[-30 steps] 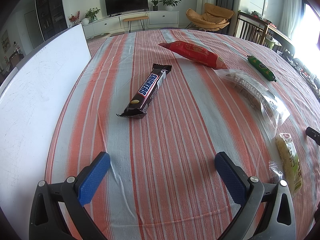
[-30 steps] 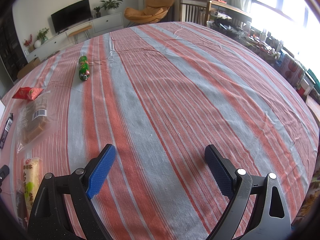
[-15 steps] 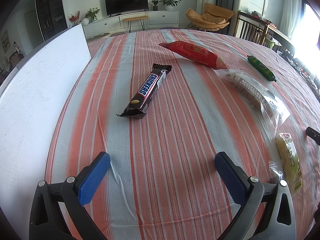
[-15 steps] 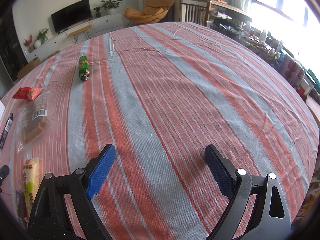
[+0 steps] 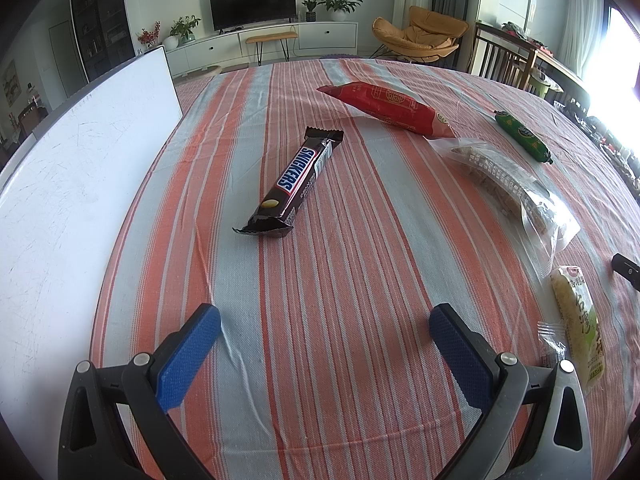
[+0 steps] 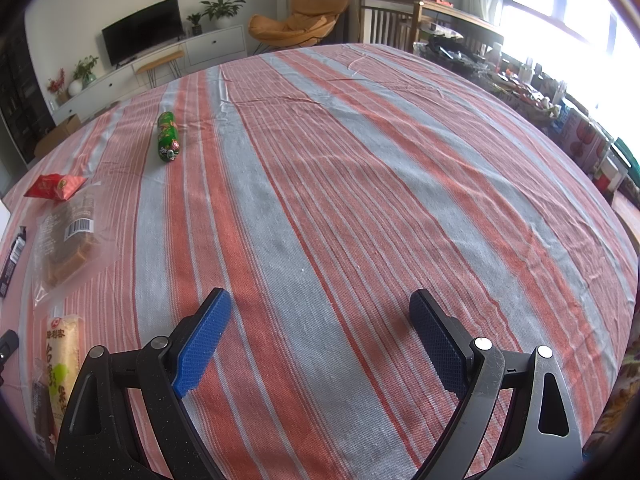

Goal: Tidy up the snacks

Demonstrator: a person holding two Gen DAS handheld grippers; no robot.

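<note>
Grippers came first, down at the near edge of the table. The left gripper [image 5: 324, 322] was wide open and held nothing. The right gripper [image 6: 320, 310] was wide open too, with only bare striped cloth [image 6: 360, 184] between its blue pads [image 6: 204, 340].

Between the two grippers, near that edge, lay a pale snack pack [image 5: 578, 324] with green on it. Past it sat a clear bag [image 5: 516, 192] with brown cake inside. A Snickers bar [image 5: 294, 184] lay flat in front of the left gripper, close to a white board [image 5: 76, 184] along the table's left edge. Farther off, a red pack [image 5: 390, 108] touched the far end of the clear bag. A green sausage [image 6: 168, 136] lay alone, well apart from them, toward the far edge.
</note>
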